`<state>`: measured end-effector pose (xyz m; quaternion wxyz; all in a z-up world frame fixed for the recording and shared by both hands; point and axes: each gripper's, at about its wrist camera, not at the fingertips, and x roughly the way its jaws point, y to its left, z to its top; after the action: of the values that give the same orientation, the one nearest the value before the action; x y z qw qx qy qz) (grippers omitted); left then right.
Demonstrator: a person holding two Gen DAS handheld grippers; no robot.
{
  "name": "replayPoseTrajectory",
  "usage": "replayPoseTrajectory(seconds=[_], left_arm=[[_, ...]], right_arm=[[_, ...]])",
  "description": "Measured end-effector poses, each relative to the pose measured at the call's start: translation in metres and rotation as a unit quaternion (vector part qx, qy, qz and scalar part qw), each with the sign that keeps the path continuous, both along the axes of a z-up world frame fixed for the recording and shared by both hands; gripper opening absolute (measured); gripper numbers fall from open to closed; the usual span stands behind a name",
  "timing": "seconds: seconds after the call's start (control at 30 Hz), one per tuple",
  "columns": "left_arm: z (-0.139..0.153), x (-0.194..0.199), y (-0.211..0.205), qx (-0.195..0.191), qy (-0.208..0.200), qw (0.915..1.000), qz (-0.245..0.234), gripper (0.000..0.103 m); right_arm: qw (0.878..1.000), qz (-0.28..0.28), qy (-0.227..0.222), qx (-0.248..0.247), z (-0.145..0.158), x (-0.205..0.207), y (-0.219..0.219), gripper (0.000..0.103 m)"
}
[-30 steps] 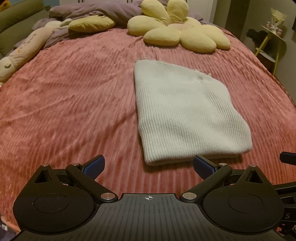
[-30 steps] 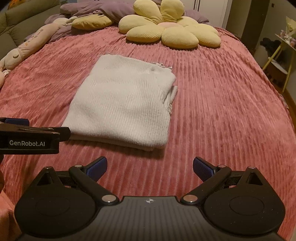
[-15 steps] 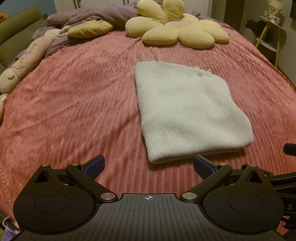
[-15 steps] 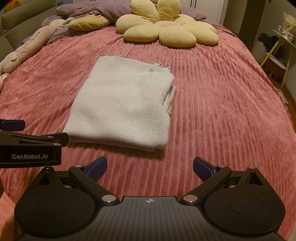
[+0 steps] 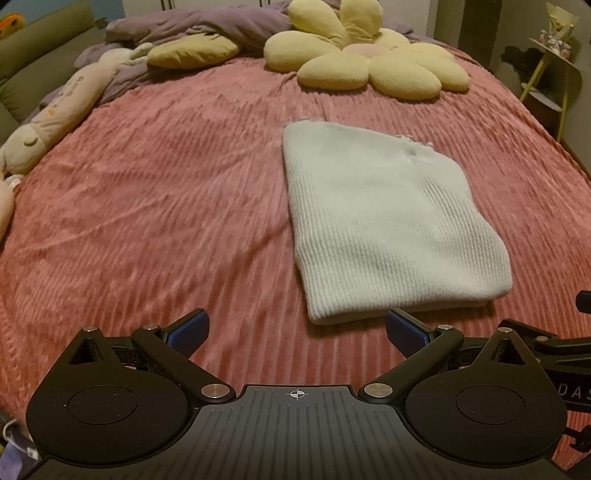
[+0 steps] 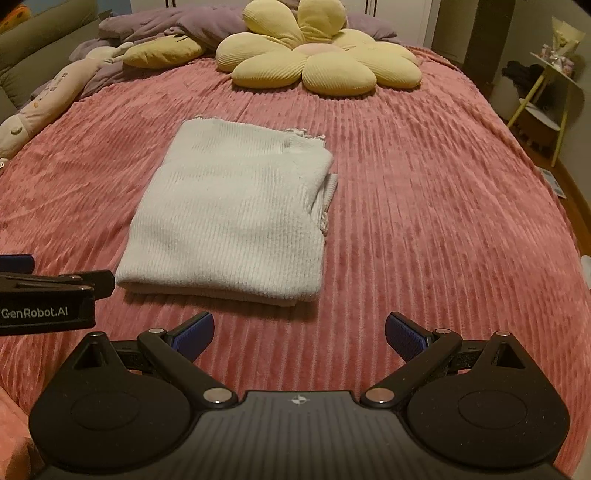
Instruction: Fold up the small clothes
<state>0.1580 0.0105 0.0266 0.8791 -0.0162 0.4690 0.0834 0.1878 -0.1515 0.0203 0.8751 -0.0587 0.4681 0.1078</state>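
item: white knit garment point(image 5: 388, 229), folded into a flat rectangle on pink bed cover point(image 5: 147, 221) | change: both views sit slightly farther back than a second ago | left gripper point(image 5: 297, 330) fingers apart, empty | right gripper point(image 6: 299, 330) fingers apart, empty | status: fold looks complete

A wide bed is covered by a ribbed, dusty-pink bedspread point(image 6: 424, 206). At its far end lies a large yellow flower-shaped cushion point(image 6: 317, 62) with a pale pink centre. To its left sits a smaller yellow cushion point(image 6: 162, 53), resting against a rumpled purple duvet point(image 6: 192, 24). A long cream plush toy point(image 5: 59, 110) stretches along the bed's left edge. Off the bed's right side stands a small yellow side table point(image 6: 546, 96) with thin legs.
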Motion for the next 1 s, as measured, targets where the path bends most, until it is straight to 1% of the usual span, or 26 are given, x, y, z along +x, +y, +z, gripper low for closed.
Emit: replayPoseTrajectory(seconds=[1.0], left_arm=[[-0.0048, -0.0014, -0.001, -0.004, 0.013, 0.9999, 0.0, 0.103]], right_arm=[[1.0, -0.014, -0.007, 0.006, 0.005, 0.0011, -0.0037, 0.099]])
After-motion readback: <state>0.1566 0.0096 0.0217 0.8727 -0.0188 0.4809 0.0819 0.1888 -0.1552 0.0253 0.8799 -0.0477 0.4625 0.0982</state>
